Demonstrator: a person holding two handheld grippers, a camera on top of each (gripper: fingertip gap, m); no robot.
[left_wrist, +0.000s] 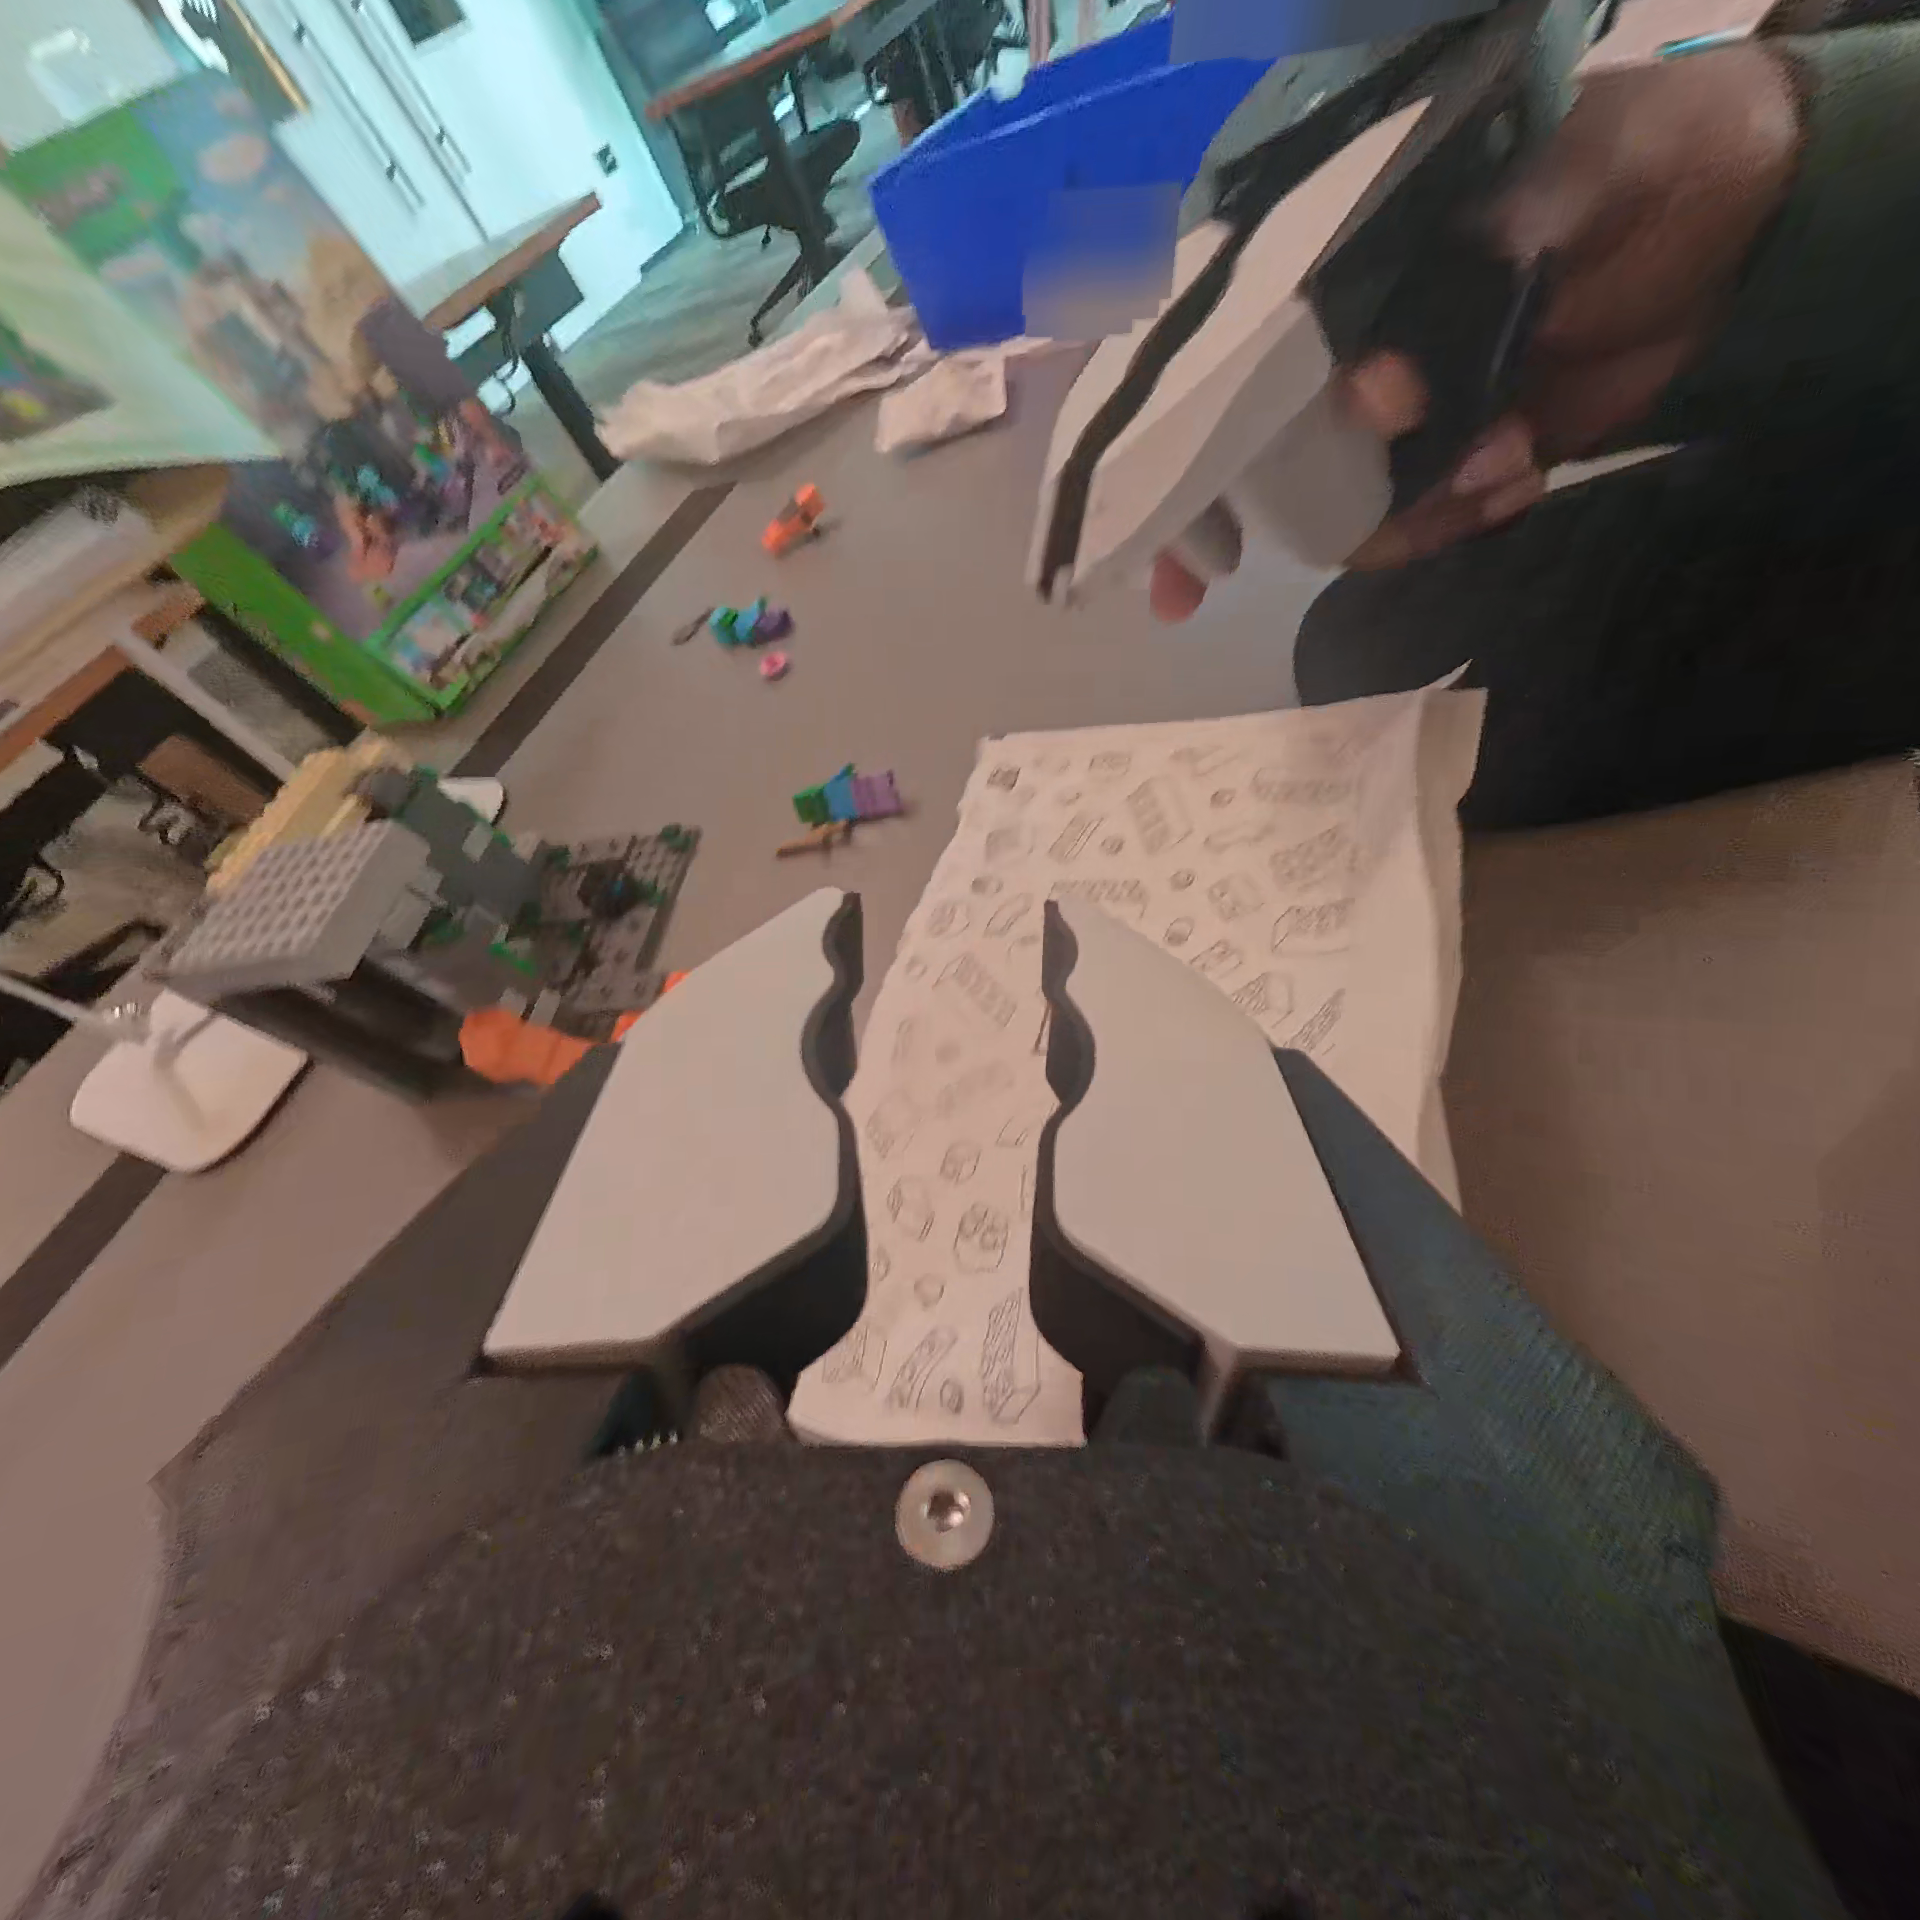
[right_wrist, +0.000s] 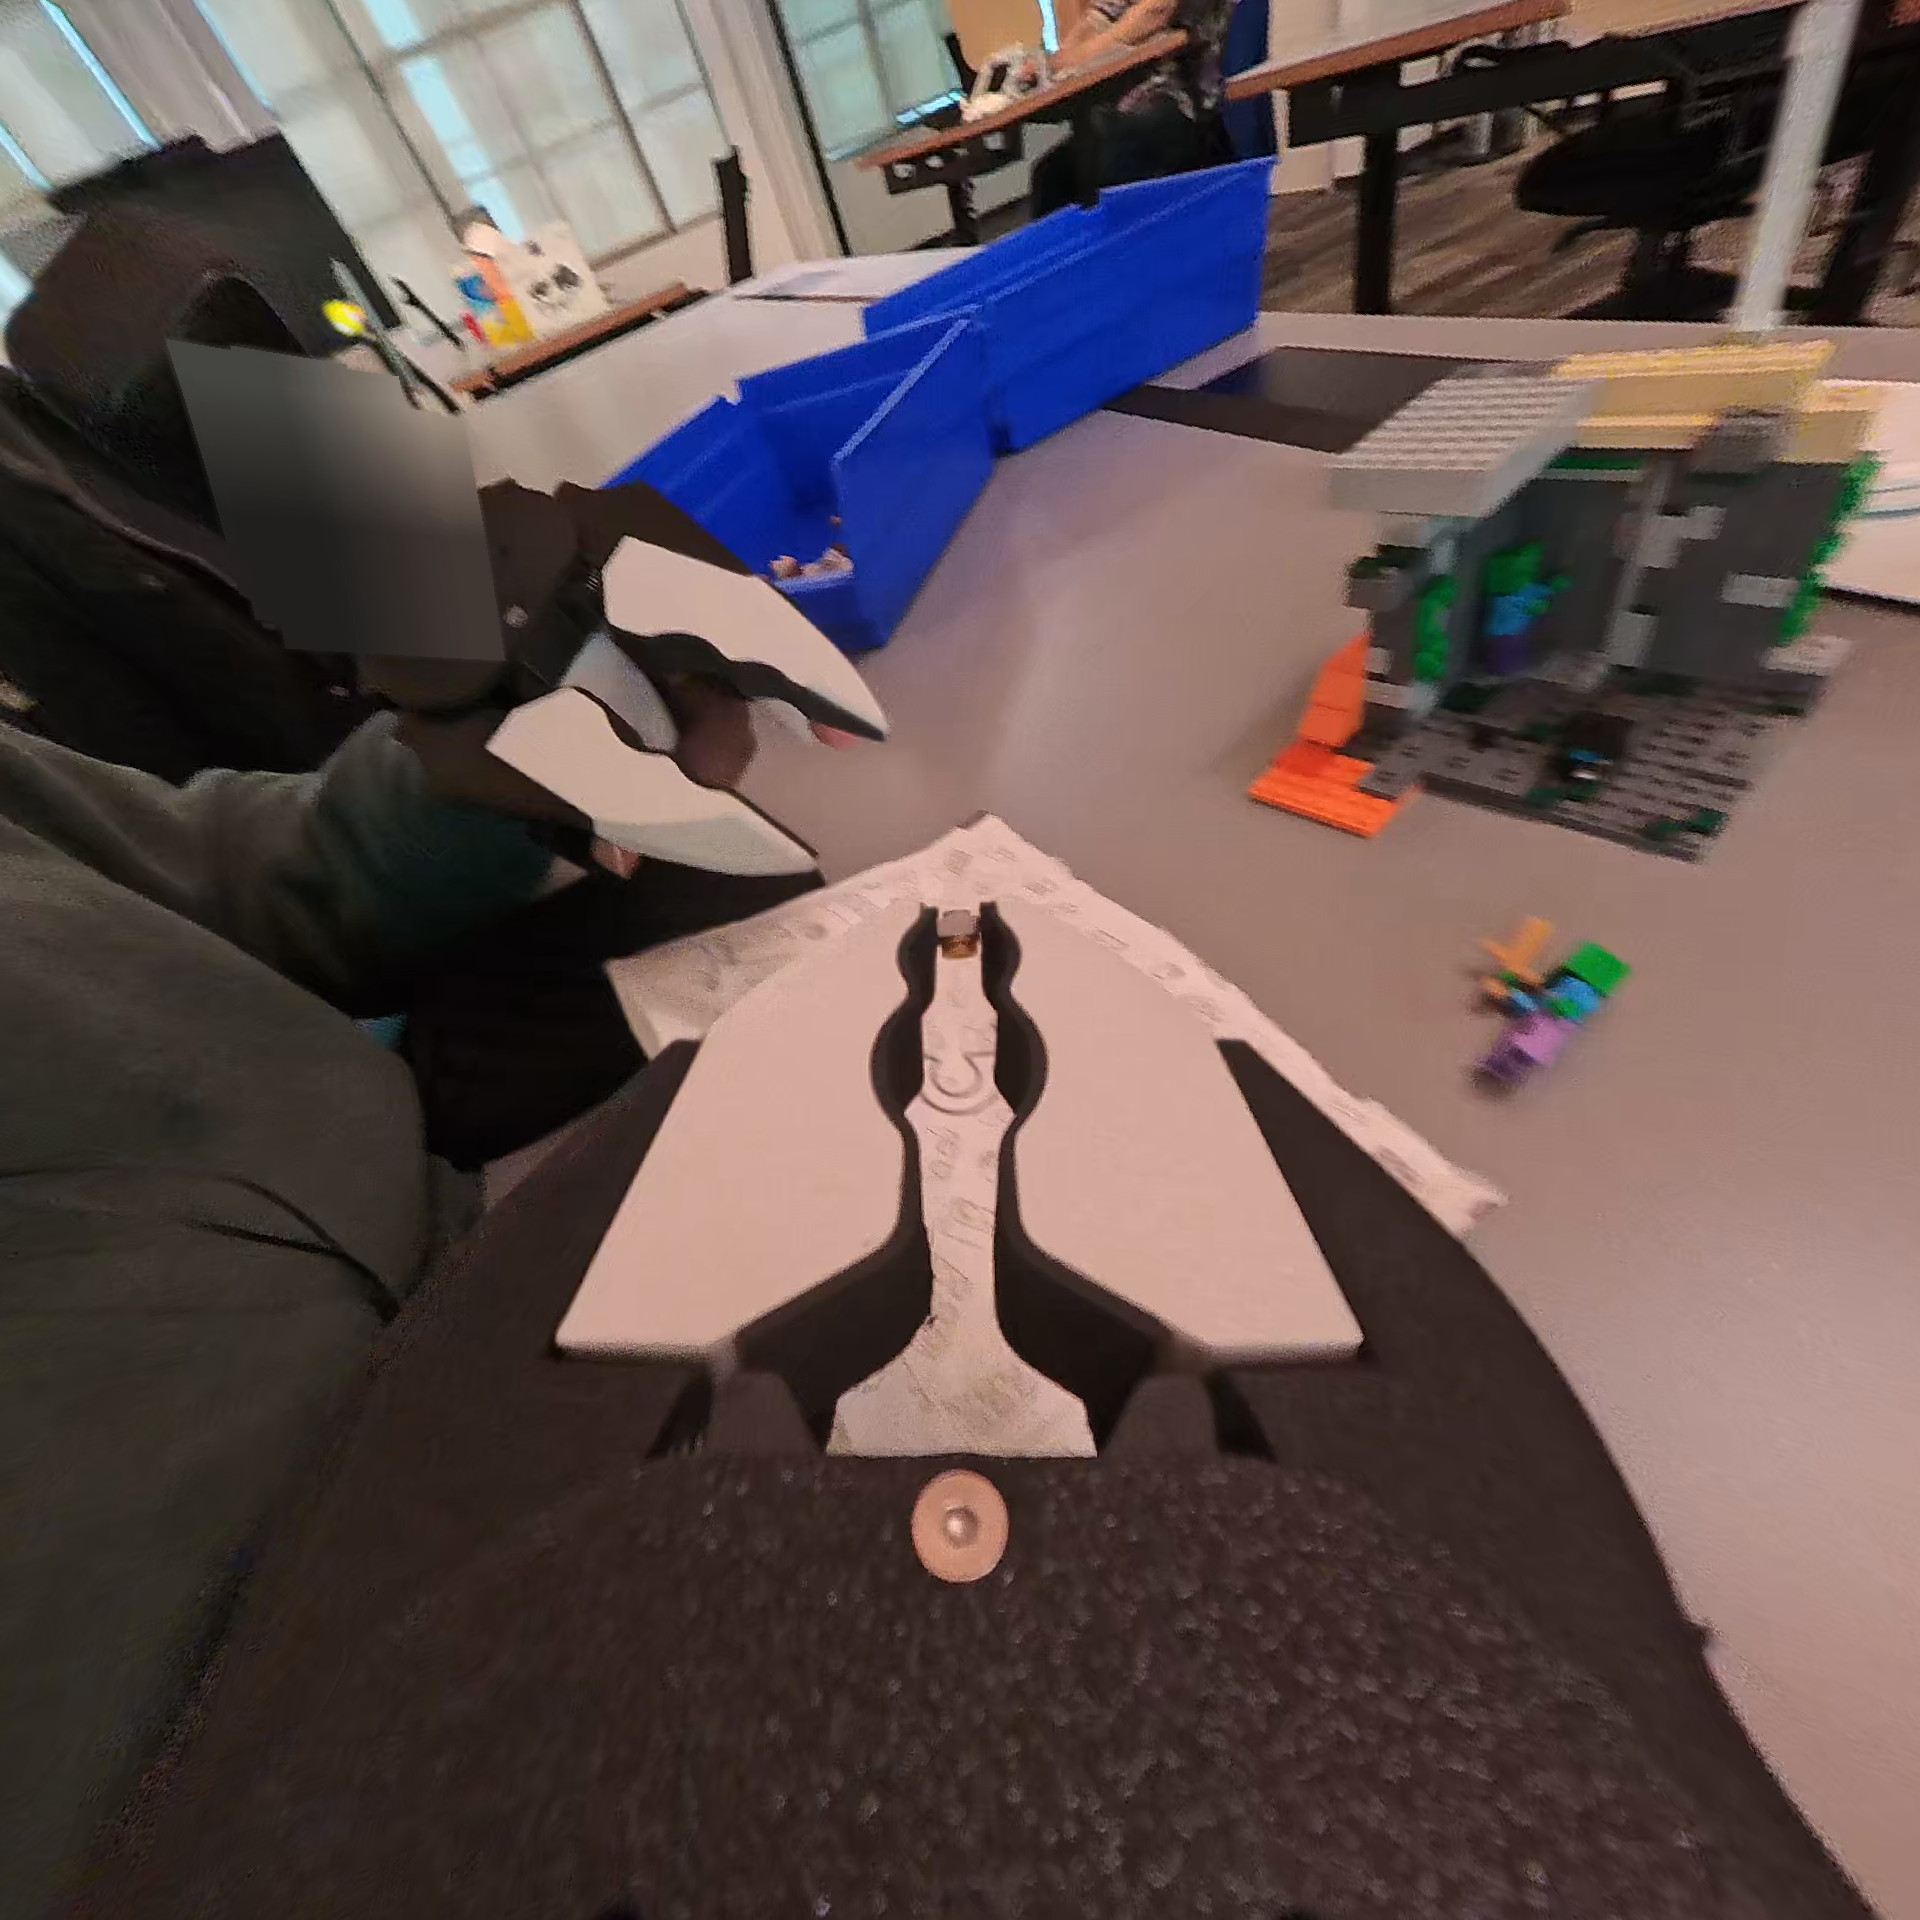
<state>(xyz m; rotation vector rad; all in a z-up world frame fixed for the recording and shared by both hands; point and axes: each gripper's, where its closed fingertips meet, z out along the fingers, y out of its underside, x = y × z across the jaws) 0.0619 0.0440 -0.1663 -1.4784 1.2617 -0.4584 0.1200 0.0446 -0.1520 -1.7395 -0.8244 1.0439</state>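
R gripper (right_wrist: 957, 920) pinching tiny brick piece (right_wrist: 958, 928) over printed sheet (right_wrist: 1143, 997); L gripper (left_wrist: 951, 920) open, empty (brick build (right_wrist: 1600, 613) far right).

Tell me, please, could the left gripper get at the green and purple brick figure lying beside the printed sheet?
Probably yes: the left gripper is open and empty, and only bare table separates it from the figure.
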